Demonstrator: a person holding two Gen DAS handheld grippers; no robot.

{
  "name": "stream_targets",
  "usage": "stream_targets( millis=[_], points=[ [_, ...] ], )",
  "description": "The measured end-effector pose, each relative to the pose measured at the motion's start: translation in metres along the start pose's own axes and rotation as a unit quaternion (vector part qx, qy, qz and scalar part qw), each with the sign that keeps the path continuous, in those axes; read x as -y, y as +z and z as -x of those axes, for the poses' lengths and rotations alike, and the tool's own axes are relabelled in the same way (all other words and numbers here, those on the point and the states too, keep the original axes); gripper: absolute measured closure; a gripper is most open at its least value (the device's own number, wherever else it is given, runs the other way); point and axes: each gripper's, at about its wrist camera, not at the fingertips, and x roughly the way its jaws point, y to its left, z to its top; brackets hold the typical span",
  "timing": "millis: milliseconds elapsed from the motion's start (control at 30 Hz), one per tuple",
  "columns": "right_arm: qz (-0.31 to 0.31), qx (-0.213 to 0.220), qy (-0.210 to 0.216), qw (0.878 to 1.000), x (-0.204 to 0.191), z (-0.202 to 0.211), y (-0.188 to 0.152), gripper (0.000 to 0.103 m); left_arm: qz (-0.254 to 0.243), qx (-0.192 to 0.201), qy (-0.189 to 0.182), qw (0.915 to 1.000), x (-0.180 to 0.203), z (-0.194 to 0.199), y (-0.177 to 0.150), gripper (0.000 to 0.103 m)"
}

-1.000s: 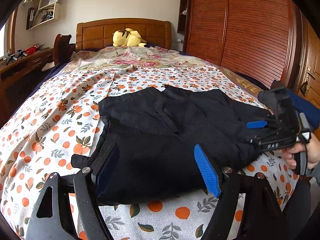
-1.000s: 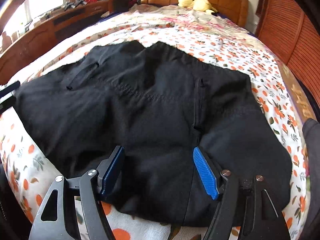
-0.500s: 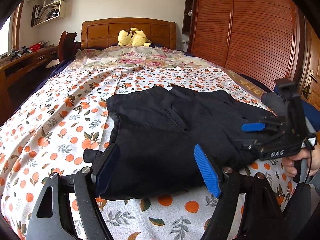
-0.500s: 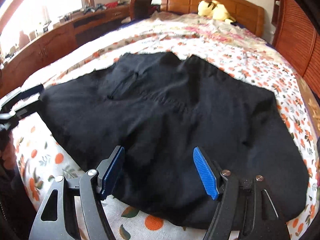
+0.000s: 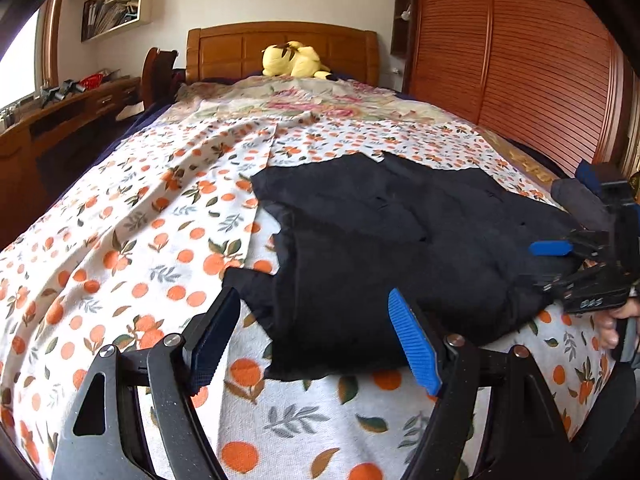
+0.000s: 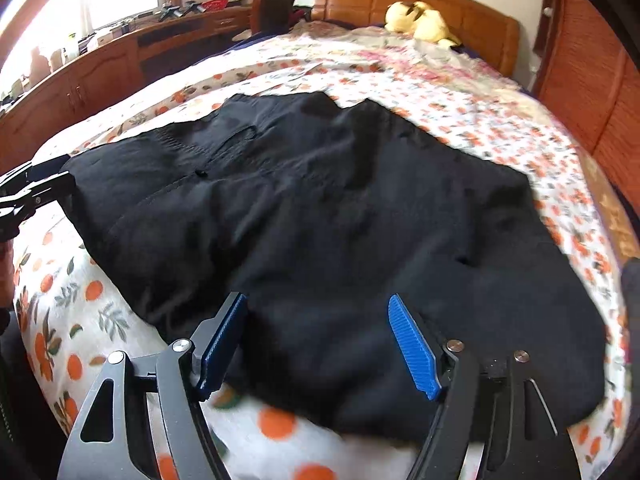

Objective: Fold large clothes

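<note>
A black garment [image 5: 400, 248] lies folded flat on the bed, near its foot edge; it also fills the right wrist view [image 6: 340, 220]. My left gripper [image 5: 316, 336] is open and empty, just short of the garment's near left corner. My right gripper [image 6: 320, 340] is open and empty over the garment's near edge. The right gripper shows in the left wrist view [image 5: 576, 264] at the garment's right side. The left gripper shows at the left edge of the right wrist view [image 6: 28, 192].
The bed has an orange-print sheet [image 5: 140, 240] and a wooden headboard [image 5: 280, 44] with a yellow plush toy [image 5: 294, 60]. A wooden desk [image 5: 60, 120] runs along the left. A slatted wardrobe [image 5: 520, 60] stands at the right.
Both grippers have drawn back from the garment toward the foot of the bed and stayed open. The garment now lies farther from both cameras.
</note>
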Motion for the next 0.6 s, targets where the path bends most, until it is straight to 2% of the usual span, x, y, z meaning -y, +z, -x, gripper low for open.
stream_targets(
  millis=[167,400,600],
  points=[
    [-0.009,0.02,-0.061,0.998,0.03,0.032,-0.01,0.028,0.0,-0.014,-0.001,0.9999,-0.006,-0.003,-0.007,0.026],
    [-0.076,0.014,-0.091,0.993,0.082,0.056,-0.03,0.028,0.022,-0.028,-0.008,0.9993,-0.017,-0.003,-0.019,0.026],
    [-0.114,0.007,-0.119,0.986,0.102,0.057,-0.046,0.028,0.033,-0.028,-0.014,0.999,-0.02,-0.004,-0.022,0.026]
  ],
)
